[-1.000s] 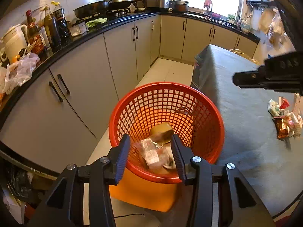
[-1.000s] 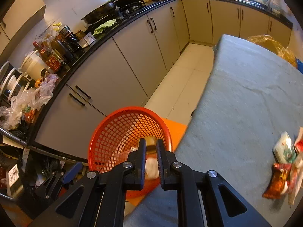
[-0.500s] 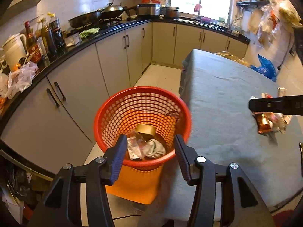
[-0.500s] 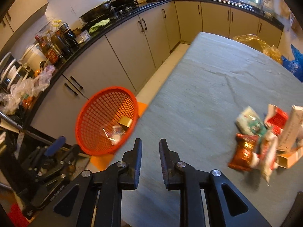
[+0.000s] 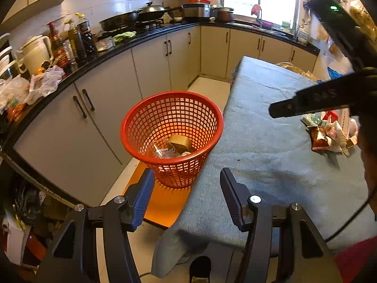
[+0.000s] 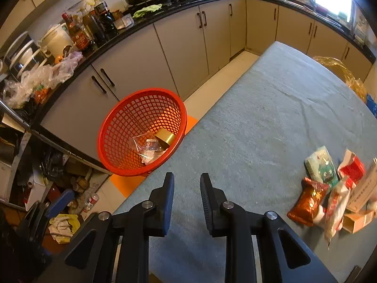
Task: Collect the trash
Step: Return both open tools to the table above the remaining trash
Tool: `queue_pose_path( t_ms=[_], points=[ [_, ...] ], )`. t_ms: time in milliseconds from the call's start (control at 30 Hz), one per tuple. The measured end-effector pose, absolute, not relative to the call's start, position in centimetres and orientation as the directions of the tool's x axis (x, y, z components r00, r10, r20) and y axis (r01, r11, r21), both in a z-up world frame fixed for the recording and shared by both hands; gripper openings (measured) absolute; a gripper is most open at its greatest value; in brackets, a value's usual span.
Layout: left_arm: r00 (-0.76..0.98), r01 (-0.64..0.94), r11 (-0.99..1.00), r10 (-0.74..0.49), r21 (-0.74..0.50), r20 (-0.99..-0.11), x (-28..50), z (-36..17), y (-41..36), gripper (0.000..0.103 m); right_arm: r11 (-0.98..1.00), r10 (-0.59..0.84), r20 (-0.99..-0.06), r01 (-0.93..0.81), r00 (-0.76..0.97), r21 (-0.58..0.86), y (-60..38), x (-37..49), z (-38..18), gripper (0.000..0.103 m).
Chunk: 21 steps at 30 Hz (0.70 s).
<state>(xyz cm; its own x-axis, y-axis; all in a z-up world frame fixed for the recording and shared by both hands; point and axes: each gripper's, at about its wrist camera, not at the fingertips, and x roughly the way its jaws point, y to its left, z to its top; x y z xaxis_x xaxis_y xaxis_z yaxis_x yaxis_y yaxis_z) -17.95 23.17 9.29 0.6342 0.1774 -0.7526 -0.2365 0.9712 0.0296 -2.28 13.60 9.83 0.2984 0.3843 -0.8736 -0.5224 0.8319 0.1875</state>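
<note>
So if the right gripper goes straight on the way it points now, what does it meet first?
Most likely the grey table cloth: the right gripper is empty, angled down over bare cloth. The red basket lies left of that line and the wrapper pile right of it, though depth is hard to judge.

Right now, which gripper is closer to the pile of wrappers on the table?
Right. The right gripper hangs over the table with the pile of wrappers just off to its side. The left gripper sits back at the table's edge by the red basket, farther away.
</note>
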Motion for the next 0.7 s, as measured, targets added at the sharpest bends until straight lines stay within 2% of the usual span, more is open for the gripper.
queue_pose_path(
  t_ms=[267, 333, 400, 700],
  points=[
    [0.645, -0.259, 0.965, 0.196, 0.029, -0.738, -18.3, 9.6, 22.1, 0.059, 0.846, 0.330, -0.889, -0.516, 0.317, 0.130, 13.4, -1.8, 9.2, 0.025],
    [0.654, -0.233, 0.972, 0.182, 0.033, -0.734, -18.2, 9.8, 21.2, 0.060, 0.858, 0.323, -0.887, -0.497, 0.330, 0.128, 12.3, -1.6, 9.4, 0.032],
    [0.654, -0.206, 0.978, 0.158, 0.026, -0.740, -17.7, 9.9, 20.5, 0.065, 0.883, 0.316, -0.878, -0.449, 0.359, 0.134, 10.3, -1.4, 9.8, 0.036],
    [0.645, 0.035, 0.999, -0.032, -0.013, -0.764, -13.6, 10.0, 13.4, 0.065, 0.975, 0.219, -0.848, -0.143, 0.484, 0.170, -3.7, -1.7, 11.8, 0.038]
  ],
)
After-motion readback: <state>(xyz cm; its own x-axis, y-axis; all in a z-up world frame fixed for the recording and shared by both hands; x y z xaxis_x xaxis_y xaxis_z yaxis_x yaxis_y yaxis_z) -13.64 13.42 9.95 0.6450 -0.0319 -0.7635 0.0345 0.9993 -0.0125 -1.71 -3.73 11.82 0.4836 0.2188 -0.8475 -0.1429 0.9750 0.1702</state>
